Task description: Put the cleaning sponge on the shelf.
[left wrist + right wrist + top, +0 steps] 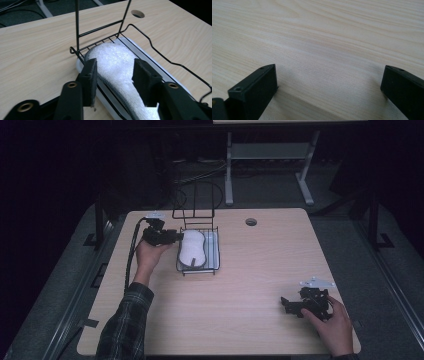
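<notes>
The white terry slipper (192, 248) lies sole-up or flat (which, cannot be told) inside the black wire rack (216, 266), which stands on a pale tray (214, 251) toward the far left of the bench (250, 285). Its long axis runs from the near edge of the bench toward the far edge, parallel with the rack's long sides. The left tongs (176, 237) sit at the slipper's far-left end, entering from the left across that axis. In the left gripper view the left tongs (114, 71) stand apart, one pad on either side of the slipper (117, 62) with a visible gap on each; the pads do not press, so the item is judged unheld and resting in the rack (160, 52). The right tongs (292, 306) rest low at the near right of the bench, well apart from the rack; in the right gripper view the right tongs (329, 82) are spread wide over bare wood. The left hand (150, 255) is plainly the nearer, so any coming move on the slipper falls to it.
</notes>
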`<state>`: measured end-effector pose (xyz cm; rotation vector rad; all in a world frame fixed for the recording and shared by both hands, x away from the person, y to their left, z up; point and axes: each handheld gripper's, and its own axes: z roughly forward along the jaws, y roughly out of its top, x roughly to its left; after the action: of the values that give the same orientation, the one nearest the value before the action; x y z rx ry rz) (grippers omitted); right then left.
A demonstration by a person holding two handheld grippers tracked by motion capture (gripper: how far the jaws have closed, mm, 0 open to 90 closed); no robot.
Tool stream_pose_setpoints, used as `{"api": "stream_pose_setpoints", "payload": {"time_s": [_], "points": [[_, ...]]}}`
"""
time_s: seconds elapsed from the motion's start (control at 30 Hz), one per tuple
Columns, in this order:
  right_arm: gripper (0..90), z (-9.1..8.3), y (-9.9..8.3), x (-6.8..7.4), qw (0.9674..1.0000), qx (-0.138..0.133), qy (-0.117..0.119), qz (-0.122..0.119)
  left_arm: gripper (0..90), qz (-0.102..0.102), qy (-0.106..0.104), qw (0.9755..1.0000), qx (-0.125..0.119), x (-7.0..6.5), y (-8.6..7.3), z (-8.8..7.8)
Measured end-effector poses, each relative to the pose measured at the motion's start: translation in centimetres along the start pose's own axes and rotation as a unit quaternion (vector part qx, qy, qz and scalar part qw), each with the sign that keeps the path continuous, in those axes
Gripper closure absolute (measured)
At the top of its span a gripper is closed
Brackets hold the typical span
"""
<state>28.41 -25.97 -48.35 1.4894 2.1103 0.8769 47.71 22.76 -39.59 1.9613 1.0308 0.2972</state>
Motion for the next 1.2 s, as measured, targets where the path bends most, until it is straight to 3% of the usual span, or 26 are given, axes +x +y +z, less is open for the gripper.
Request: {"api": "stream_pose_setpoints", "payload": {"time_s": [0.1,0.3,0.73,1.2], "points": [[0.2,0.0,0.0,0.0,1.0,0.0,0.0,0.0,69.4,0.006,-0.011,0.9999,-0.008,-0.3,-0.4,-0.4],[0.2,0.0,0.0,0.0,1.0,0.0,0.0,0.0,89.4,0.017,-0.024,0.9995,0.008,-1.1,-1.4,-0.3],[0.2,0.0,0.0,0.0,1.0,0.0,0.0,0.0,89.6,0.033,-0.038,0.9977,0.045,-2.7,-2.3,2.1],[0.2,0.0,0.0,0.0,1.0,0.0,0.0,0.0,89.8,0.025,-0.055,0.9974,0.039,-3.5,-2.2,3.5]]}}
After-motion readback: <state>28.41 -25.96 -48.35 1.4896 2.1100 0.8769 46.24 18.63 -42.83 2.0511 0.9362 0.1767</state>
